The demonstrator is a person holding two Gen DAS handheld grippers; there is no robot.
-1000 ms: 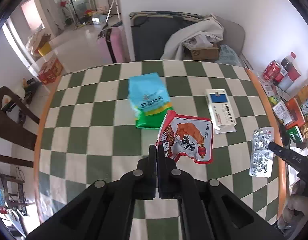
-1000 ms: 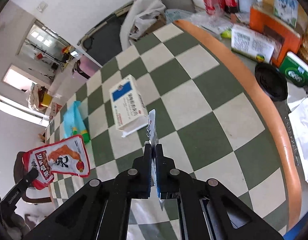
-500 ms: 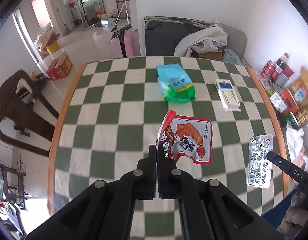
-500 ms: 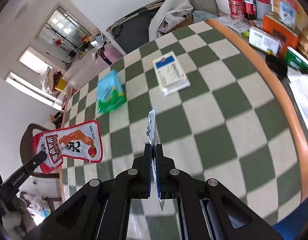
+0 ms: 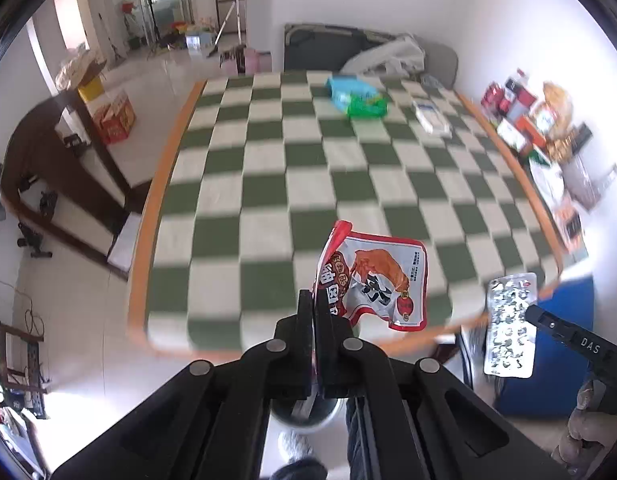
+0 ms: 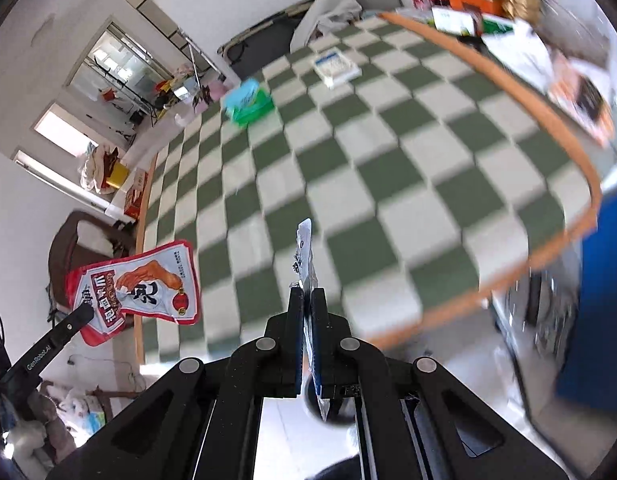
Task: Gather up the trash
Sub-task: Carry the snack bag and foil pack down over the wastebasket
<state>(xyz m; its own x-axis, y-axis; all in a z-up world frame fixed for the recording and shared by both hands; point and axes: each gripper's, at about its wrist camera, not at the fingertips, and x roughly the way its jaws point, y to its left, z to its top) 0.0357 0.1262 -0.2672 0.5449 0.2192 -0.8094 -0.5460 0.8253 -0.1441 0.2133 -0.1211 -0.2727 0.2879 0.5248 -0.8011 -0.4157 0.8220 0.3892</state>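
Now I hold one piece of trash in each gripper, both lifted clear of the checkered table point(image 5: 268, 184).

My left gripper point(image 5: 315, 312) is fully closed, pinching a red and white snack wrapper point(image 5: 374, 276) by its lower left corner. The wrapper stands up and fans out to the right of my fingers, its printed face toward the camera. Its long axis runs from the pinched corner up and away from me.

My right gripper point(image 6: 306, 300) is also fully closed, clamped on a silver pill blister sheet point(image 6: 305, 256). I see the sheet edge-on, a thin strip rising straight ahead of my fingertips, long axis in line with my fingers. From the left wrist view the same sheet point(image 5: 508, 328) hangs flat-faced off to the right.

I judge both items very light. The wrapper looks soft and floppy, likely to flutter or fold, so a corner or sealed edge seems the best hold. The blister sheet looks stiffer but thin and slick, best gripped across its flat faces near one end.

Far ahead on the table lie a blue-green packet point(image 5: 354, 96) and a white box point(image 5: 430, 118).
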